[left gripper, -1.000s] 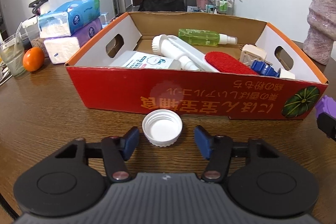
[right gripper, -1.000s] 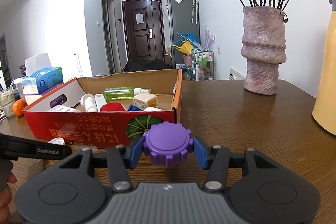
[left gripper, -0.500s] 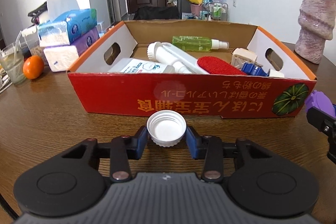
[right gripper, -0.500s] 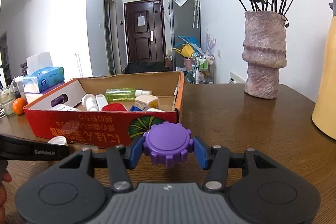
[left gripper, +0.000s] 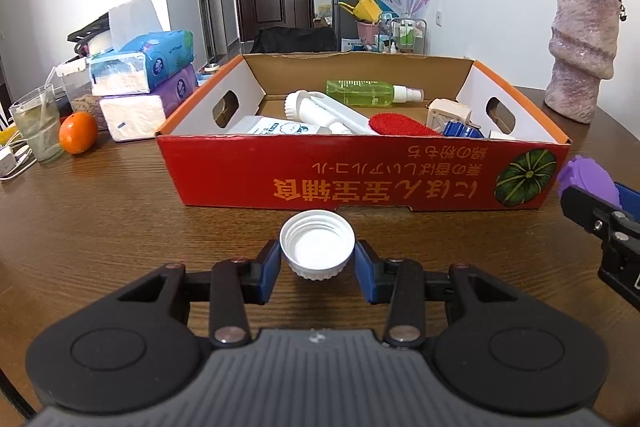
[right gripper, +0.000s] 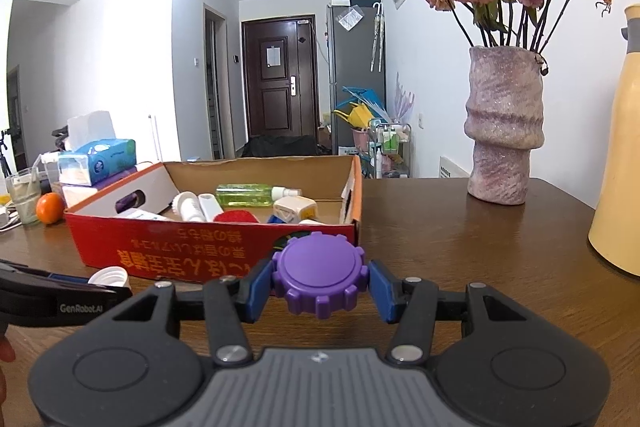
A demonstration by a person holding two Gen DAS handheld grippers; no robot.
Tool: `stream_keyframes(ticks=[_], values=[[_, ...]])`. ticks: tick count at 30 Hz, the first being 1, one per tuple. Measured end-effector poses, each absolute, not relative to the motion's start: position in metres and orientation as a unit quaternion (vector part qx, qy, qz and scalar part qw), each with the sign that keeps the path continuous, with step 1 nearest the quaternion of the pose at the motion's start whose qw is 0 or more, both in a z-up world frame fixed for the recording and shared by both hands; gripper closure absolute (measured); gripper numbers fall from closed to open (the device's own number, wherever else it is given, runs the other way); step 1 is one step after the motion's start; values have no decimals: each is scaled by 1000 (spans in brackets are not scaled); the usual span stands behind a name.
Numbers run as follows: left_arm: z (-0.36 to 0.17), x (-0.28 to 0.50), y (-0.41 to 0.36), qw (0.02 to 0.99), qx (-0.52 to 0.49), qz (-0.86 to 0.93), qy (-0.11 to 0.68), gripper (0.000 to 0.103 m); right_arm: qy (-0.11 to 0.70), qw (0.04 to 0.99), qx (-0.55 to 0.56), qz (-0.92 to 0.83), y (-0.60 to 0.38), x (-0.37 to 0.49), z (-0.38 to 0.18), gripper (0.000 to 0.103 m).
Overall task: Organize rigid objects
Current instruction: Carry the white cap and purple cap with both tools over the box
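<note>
Left gripper (left gripper: 317, 263) clamped on the white cap (left gripper: 317, 249), blue pads pressed to both sides of its ribbed rim, open side up. Jaws just closed in on it within the last second, cap squarely between them. Held above the table (left gripper: 100, 227), just short of the box's red near wall.

Right gripper (right gripper: 319, 285) squeezed tight on the purple lid (right gripper: 319, 273), knobbed edge caught between both pads, flat top facing up. Held near the box's near right corner, by the printed pumpkin.

Box (left gripper: 360, 175) sitting mid-table, open-topped, hand slots cut in both end walls. Inside: green spray bottle (left gripper: 368, 93) lying along the far wall, white brush (left gripper: 320, 109) slanting across the middle, red pad (left gripper: 400, 125) at the near wall, small beige thing (left gripper: 448, 113) and a blue thing (left gripper: 460, 129) toward the right end, white packet (left gripper: 276, 126) at the left end.

Over by the table's left edge: orange (left gripper: 78, 133), glass (left gripper: 36, 123), stacked tissue packs (left gripper: 140, 83). At the far right edge: vase (right gripper: 502, 127) of dried roses, yellow jug (right gripper: 618, 163) beside it, well apart from the box.
</note>
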State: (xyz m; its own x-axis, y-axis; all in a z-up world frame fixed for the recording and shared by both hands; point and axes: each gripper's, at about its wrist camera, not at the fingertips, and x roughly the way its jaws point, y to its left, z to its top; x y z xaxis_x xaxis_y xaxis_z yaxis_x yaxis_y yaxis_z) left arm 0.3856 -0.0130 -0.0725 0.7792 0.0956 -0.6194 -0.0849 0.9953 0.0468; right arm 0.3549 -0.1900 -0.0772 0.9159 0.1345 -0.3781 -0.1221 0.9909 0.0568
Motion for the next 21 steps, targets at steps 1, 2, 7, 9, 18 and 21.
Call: stream_keyframes(ticks=[1,2,7,9,18,21], values=[[-71,383,-12,944,8,48,327,62,193,979,16,67,-188,352,-77,52],[-70,380,-12,945,7,48,324,62,191,979,16,68,-187,349,-76,52],[-61,365,-8,950,3,47,310,62,182,980,18,73,-179,336,-71,52],[-55,359,-6,952,-1,46,302,62,176,981,19,75,-176,331,-68,52],[-28,335,0,964,-13,41,261,62,153,984,27,83,-160,312,-55,52],[-20,332,3,968,-22,36,248,62,144,986,32,84,-155,310,-49,52]])
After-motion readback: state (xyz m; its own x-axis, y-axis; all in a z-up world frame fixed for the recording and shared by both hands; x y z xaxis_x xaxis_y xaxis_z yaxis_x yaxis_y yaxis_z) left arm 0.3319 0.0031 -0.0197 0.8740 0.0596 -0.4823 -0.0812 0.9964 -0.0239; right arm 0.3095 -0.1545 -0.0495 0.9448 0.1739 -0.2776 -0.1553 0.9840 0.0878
